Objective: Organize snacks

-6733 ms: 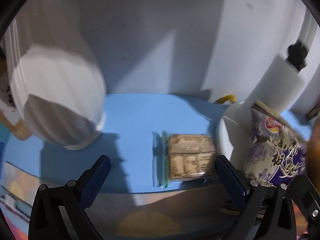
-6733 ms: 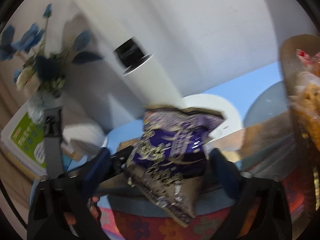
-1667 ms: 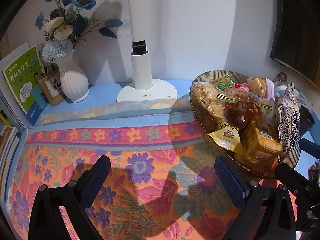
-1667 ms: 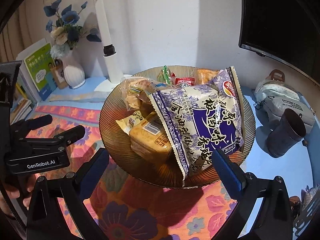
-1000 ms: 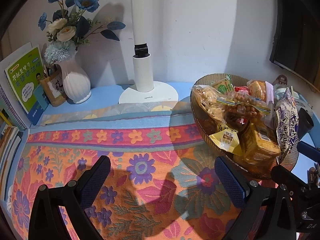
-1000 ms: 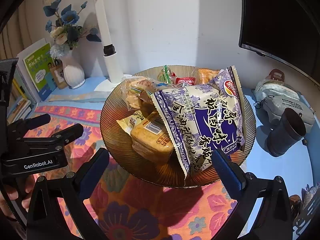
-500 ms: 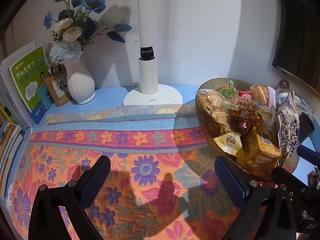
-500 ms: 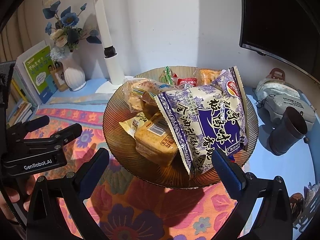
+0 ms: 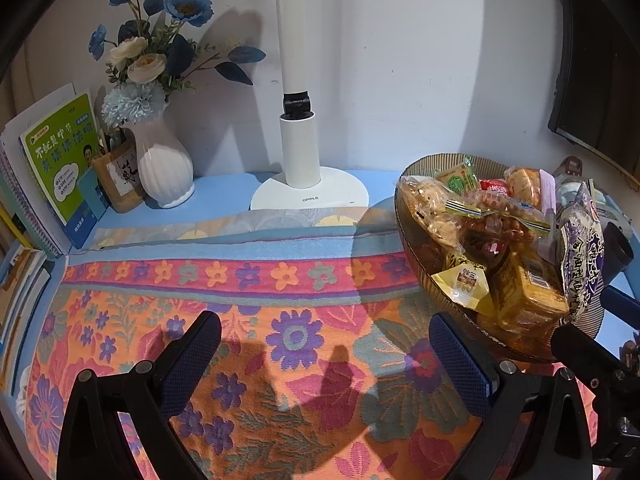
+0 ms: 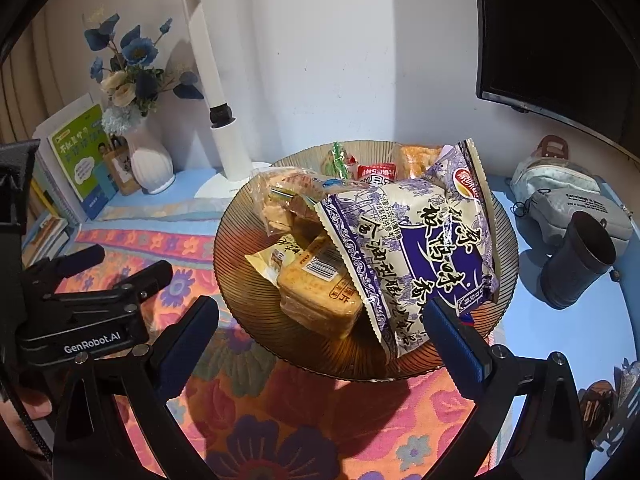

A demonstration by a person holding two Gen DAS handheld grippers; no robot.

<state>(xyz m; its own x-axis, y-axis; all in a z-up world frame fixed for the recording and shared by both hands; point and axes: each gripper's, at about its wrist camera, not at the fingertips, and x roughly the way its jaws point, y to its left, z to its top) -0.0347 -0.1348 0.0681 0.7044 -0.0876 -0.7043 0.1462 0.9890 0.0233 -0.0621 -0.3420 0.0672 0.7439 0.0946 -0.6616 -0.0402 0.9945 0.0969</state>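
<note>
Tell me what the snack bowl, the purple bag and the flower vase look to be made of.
Snack bowl: probably amber glass or clear plastic; see-through, finely ribbed, glossy.
Purple bag: printed plastic film; crinkled, with serrated sealed edges.
Flower vase: likely glazed white ceramic; fluted, with a shiny highlight.

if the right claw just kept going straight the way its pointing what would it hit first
Most likely the purple chip bag, which lies across the near side of the brown bowl straight ahead of the open, empty right claw. If it ran lower, it might catch the bowl's near rim first; depth is hard to judge here.
</note>
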